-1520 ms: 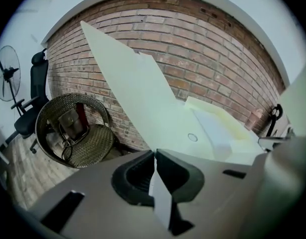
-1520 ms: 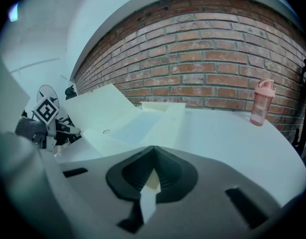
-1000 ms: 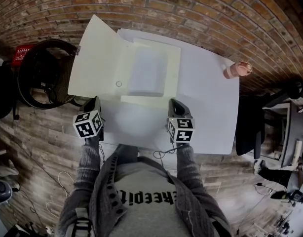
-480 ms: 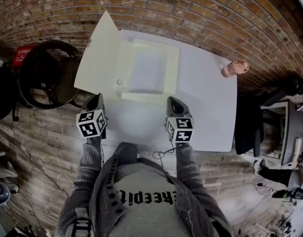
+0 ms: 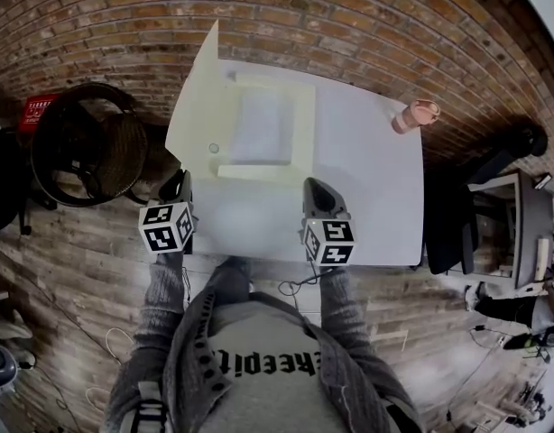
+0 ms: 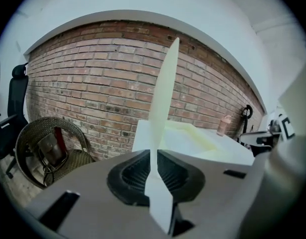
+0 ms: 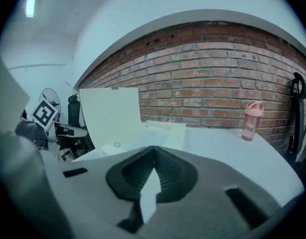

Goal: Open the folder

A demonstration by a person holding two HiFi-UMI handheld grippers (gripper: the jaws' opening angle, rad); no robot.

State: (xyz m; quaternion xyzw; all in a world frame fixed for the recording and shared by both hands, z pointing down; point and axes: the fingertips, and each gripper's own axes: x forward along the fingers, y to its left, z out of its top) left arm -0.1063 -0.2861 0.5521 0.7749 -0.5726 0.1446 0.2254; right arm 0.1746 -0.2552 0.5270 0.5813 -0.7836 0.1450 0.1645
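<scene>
Left gripper view: my left gripper (image 6: 154,151) clamped on upright cover of pale-yellow card folder (image 6: 165,93). I'd swing it outward slowly, grip firm. Right gripper (image 7: 153,156), jaws together, waits near folder's right corner.

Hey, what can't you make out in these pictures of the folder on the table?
- Faces of the cover: in the left gripper view it shows edge-on, clamped in the left gripper.
- Any print on the sheet: too small and washed out in the head view.
- Any label on the pink bottle: too small in the head and right gripper views.
</scene>
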